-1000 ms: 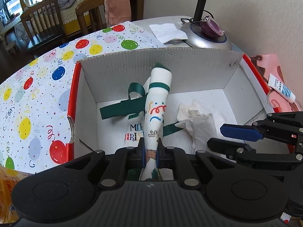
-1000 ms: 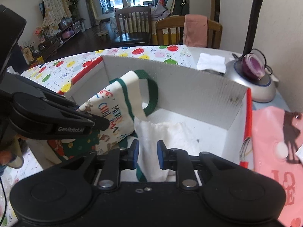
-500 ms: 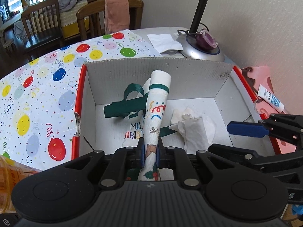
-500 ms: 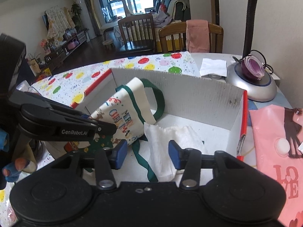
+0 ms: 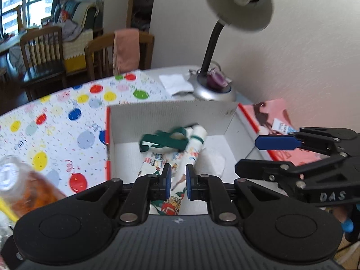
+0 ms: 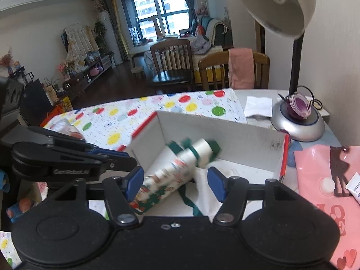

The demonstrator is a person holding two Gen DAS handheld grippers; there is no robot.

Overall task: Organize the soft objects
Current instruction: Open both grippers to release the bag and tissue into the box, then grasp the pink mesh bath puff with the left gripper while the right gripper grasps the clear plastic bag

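A white Christmas tote bag (image 5: 180, 150) with green handles lies rolled in the white cardboard box (image 5: 173, 112) with red edges. It is blurred in both views. My left gripper (image 5: 177, 181) is open a little above the bag's near end, not holding it. A white cloth (image 5: 213, 159) lies in the box right of the bag. My right gripper (image 6: 175, 185) is open wide and empty above the box's near side, over the bag (image 6: 180, 166) and the cloth (image 6: 207, 193). It also shows in the left wrist view (image 5: 265, 155).
A desk lamp (image 6: 297, 121) stands behind the box (image 6: 220, 132). A pink bag (image 6: 326, 180) with a tube on it lies to the right. A balloon-print cloth (image 5: 56, 123) covers the table on the left. A clear bottle (image 5: 20, 186) stands at the near left.
My left gripper has opened and let the tote bag drop into the box. Both grippers have risen and pulled back. My right gripper has opened wide off the white cloth.
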